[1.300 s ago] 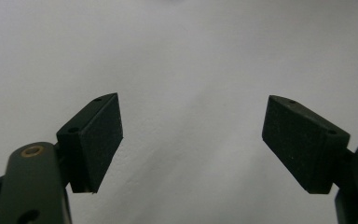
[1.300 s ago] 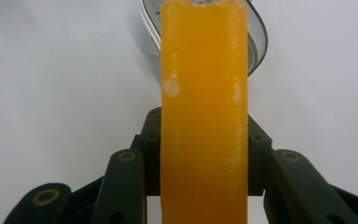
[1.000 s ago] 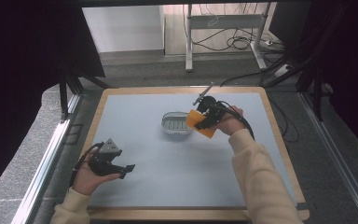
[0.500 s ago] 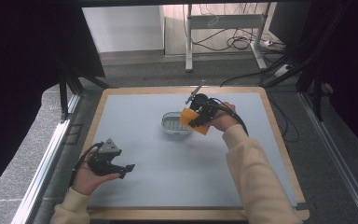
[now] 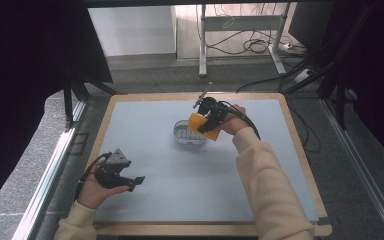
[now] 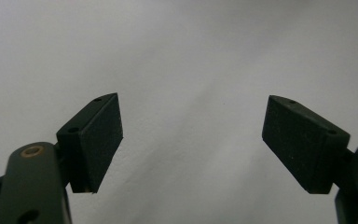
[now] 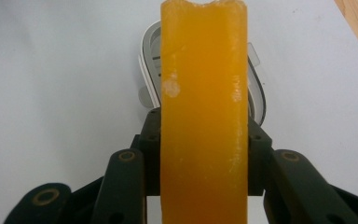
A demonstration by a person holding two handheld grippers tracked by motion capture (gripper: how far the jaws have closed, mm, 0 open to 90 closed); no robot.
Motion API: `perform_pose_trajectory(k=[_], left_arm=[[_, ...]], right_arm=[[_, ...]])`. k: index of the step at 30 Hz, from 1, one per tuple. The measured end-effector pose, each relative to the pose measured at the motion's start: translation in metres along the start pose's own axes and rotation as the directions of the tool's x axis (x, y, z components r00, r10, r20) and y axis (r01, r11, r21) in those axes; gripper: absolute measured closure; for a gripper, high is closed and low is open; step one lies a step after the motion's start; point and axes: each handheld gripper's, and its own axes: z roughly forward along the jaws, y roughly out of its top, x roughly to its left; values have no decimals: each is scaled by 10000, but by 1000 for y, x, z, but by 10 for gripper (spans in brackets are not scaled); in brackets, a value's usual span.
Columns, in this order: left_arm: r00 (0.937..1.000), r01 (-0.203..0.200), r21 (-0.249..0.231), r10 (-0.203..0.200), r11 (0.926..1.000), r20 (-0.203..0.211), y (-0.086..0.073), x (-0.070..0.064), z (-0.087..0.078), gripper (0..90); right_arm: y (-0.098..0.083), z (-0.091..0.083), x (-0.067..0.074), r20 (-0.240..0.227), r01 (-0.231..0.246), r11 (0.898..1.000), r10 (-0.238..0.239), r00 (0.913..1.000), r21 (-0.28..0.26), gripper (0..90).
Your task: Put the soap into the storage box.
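Jaws of the right gripper (image 5: pixel 206 122) press on both sides of a flat orange block of soft sponge (image 5: pixel 203 128), holding it tight. The orange block hangs just above the small oval white dish with ribs inside (image 5: pixel 189 134), at the dish's far right edge. In the right gripper view the orange block (image 7: pixel 204 112) stands straight up between the black jaws, and the white dish (image 7: pixel 150 65) peeks out behind it. The dish sits on the pale blue mat of the wooden-edged table (image 5: pixel 180 180). Well away from the dish, near the table's close left corner, the left gripper (image 5: pixel 132 182) rests with its jaws wide apart and nothing between them.
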Motion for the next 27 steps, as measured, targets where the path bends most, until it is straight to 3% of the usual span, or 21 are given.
perform_pose_trajectory(k=[15,27], left_arm=[[10000,63,-15,-63,10000,8,-1,2,-1,200],[9999,113,-2,-113,9999,41,-2,3,0,200]], right_arm=[[18,9,-9,-193,304,9995,-305,9993,-46,617],[37,20,-15,-338,693,9973,-685,9971,249,617]])
